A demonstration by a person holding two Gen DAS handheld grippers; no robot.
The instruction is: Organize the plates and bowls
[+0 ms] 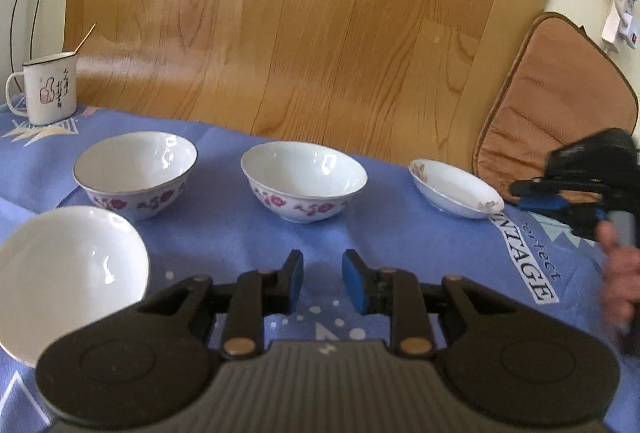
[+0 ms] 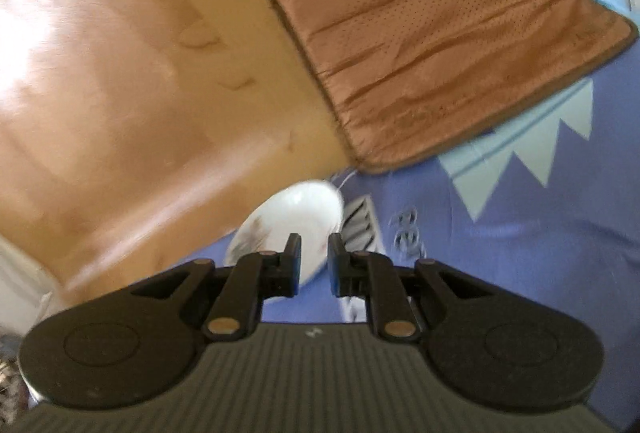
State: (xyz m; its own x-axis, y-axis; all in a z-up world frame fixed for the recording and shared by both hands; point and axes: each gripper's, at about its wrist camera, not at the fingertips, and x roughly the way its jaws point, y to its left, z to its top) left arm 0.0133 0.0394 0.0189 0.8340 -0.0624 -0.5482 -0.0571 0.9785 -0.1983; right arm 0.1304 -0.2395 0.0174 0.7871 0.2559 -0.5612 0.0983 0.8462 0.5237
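Ahead of the left gripper [image 1: 322, 273], bare blue cloth [image 1: 224, 233] runs clear to 2 flowered bowls [image 1: 135, 173] [image 1: 304, 185], with an open lane between them. A plain white bowl [image 1: 72, 273] crowds its left side. To its right, the cloth stays free up to a shallow dish [image 1: 454, 189] and the right gripper [image 1: 532, 195]. A brown cushion [image 2: 420, 33] blocks beyond that dish.

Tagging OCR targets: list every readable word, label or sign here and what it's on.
"...NTAGE": white banner on the blue cloth, its start hidden behind the small dish.
"...rfect": small script beside that banner, start blurred.
Mug: red thumbs-up sign plus black handwritten characters, too small to read.
Cushion: white tag at its edge, blurred.
Right wrist view: cloth lettering blurred, unreadable.
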